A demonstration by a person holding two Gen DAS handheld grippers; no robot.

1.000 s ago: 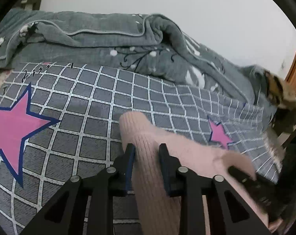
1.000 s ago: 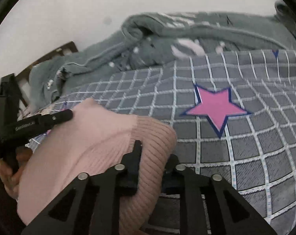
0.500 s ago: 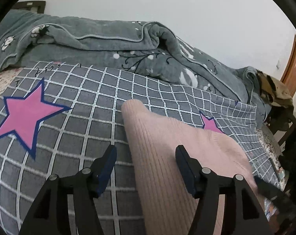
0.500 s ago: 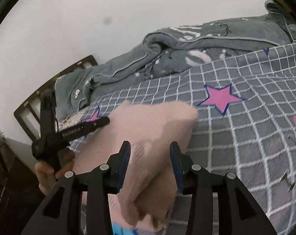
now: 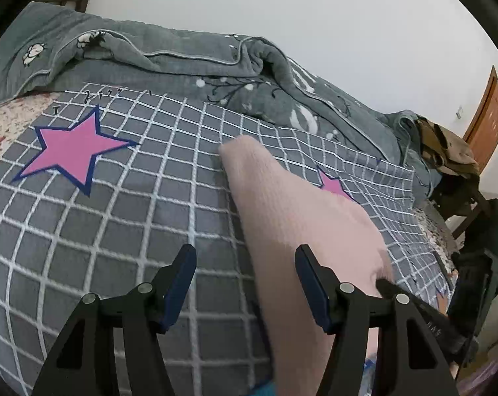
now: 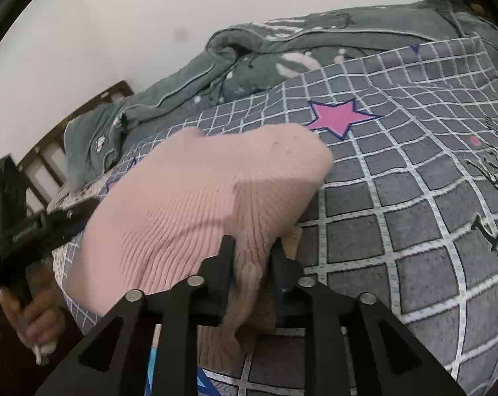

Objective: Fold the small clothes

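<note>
Two views, taken in turn.

Left wrist view: my left gripper has its jaws apart, having just opened, and grips nothing. The pink knit garment lies on the grey checked bedspread, running from 12 o'clock of the gripper down past its inner finger; whether it brushes that pad I cannot tell. A rumpled grey quilt lies along the far edge at 12 o'clock. The other tool's tip shows at 4 o'clock.

Right wrist view: my right gripper has just been closing and is clamped on a thick fold of the pink knit near its hem. The rest of the garment spreads toward 10 o'clock, doubled over itself. A hand holding the left tool sits at 8 o'clock.

Progress, my judgement: one fold looks laid, the piece still bulky; squaring and a further fold remain. No containers in view.
</note>
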